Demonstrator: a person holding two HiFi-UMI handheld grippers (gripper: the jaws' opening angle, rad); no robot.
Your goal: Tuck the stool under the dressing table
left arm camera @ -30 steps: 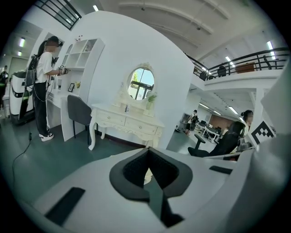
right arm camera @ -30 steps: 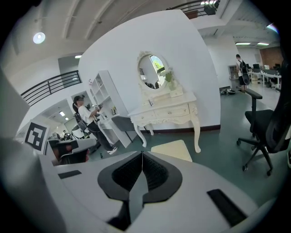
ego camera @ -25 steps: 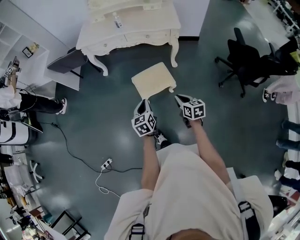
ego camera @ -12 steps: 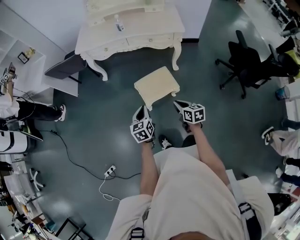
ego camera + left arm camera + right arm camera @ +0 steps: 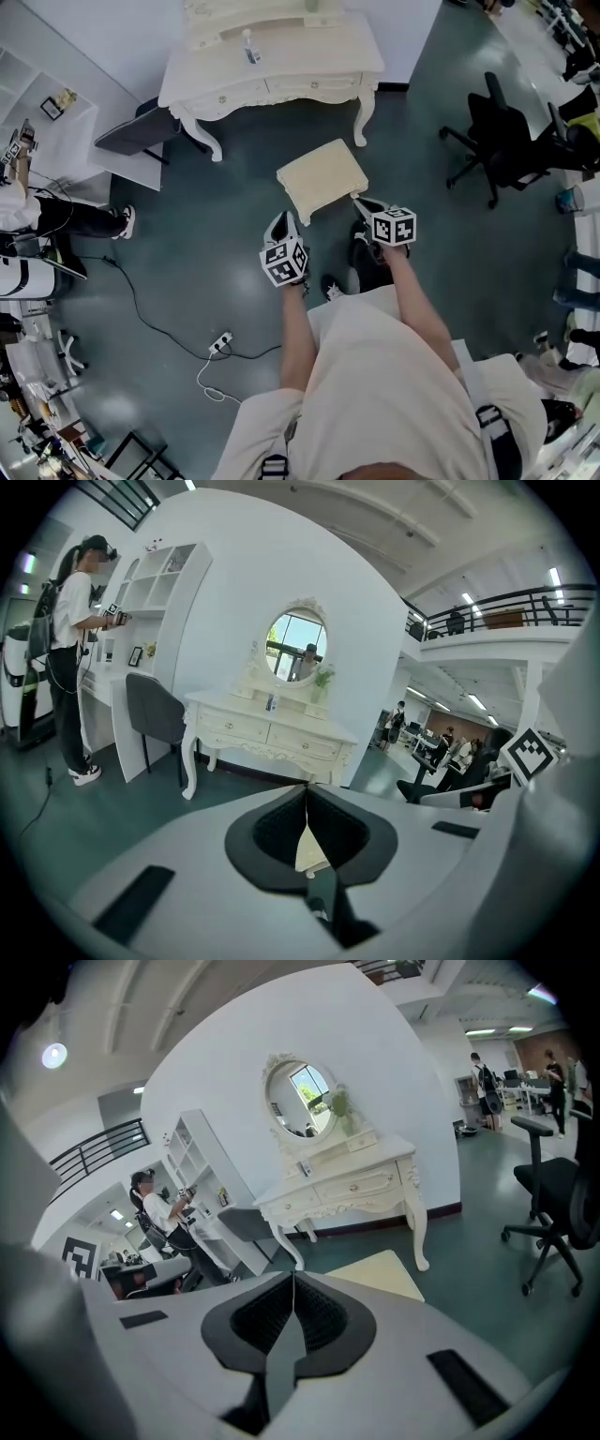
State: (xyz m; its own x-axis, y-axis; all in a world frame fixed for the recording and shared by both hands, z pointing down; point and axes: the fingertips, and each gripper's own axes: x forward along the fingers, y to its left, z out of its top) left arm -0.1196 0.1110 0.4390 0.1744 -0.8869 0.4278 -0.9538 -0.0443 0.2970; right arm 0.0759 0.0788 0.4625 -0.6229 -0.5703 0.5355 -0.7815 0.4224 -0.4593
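The cream stool point(image 5: 322, 176) stands on the dark floor just in front of the white dressing table point(image 5: 272, 70), near its right front leg. My left gripper point(image 5: 284, 218) is shut and sits just left of the stool's near corner. The right gripper point(image 5: 360, 200) is also shut, its tip at the stool's near right corner. Through the left gripper's shut jaws only a sliver of the stool point(image 5: 312, 850) shows, with the dressing table point(image 5: 267, 733) beyond. In the right gripper view the stool top point(image 5: 375, 1274) lies ahead of the table point(image 5: 347, 1185). Nothing is held.
A black office chair point(image 5: 497, 141) stands to the right. To the table's left a grey chair point(image 5: 141, 127) sits by a white desk point(image 5: 56, 131), with a person point(image 5: 37, 211) nearby. A power strip and cable point(image 5: 217, 343) lie on the floor at left.
The person has stepped forward and the view has shifted. The right gripper's tip has closed up to the stool's near right corner. Both grippers stay shut.
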